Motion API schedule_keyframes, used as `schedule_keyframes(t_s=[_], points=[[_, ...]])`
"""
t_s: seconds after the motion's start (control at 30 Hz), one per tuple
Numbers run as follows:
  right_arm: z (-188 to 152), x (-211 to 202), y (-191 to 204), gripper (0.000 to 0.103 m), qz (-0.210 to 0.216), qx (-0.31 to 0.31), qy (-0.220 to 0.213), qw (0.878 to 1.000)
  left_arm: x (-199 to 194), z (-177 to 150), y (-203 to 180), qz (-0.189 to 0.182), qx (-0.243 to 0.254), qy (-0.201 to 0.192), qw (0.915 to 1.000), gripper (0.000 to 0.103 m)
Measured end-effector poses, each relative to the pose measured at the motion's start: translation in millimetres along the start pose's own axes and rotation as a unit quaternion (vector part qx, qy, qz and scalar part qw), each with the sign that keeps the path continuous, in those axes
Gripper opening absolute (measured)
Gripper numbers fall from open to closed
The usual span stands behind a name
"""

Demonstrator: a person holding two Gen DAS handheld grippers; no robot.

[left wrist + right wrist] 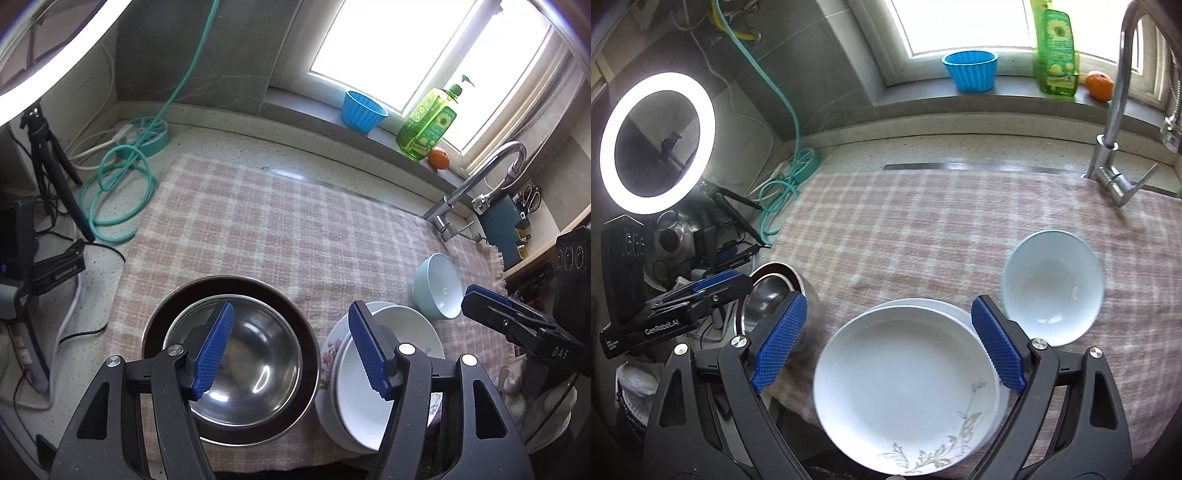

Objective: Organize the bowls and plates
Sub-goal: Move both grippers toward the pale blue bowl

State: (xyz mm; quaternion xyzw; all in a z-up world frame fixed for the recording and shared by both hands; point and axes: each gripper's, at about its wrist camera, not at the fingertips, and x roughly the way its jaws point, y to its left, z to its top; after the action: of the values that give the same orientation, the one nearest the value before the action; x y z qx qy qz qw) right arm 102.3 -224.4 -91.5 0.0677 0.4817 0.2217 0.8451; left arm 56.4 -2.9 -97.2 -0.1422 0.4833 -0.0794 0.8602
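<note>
Your right gripper (886,350) hangs over the plate stack (905,391), jaws spread wide with nothing between the pads; the stack sits at the near edge of the checked cloth (923,229). What counts next is the pale blue bowl (1052,288): it lies ahead and to the right of that gripper, just off its right finger, standing upright just beside the stack's far right rim; I can't say whether they touch. Being round, it has no long axis to line up with, so any rim bite will do.

Your left gripper (291,350) is also spread and empty, poised over the gap between the steel bowl (243,354), nested inside the dark-rimmed bowl (306,332), and the plates. That nest sits toward the cloth's near left corner.

Judgement: your right hand is nearer the blue bowl; the left would have to cross the plates. The bowl likely belongs with the nested pair on the left.
</note>
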Motion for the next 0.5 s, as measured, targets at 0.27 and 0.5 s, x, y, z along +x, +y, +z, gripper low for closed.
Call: schedule_keyframes(t_s=[0.27, 0.5], points=[[-3.0, -20.3, -60.9, 0.093, -0.059, 0.035, -0.021, 0.997, 10.1, 6.7, -30.5, -0.005, 0.027, -0.006, 0.9996, 0.065], [-3.9, -33.7, -102.4, 0.093, -0.096, 0.055, -0.031, 0.993, 22.5, 10.0, -57.6, -0.01, 0.05, -0.006, 0.9987, 0.065]])
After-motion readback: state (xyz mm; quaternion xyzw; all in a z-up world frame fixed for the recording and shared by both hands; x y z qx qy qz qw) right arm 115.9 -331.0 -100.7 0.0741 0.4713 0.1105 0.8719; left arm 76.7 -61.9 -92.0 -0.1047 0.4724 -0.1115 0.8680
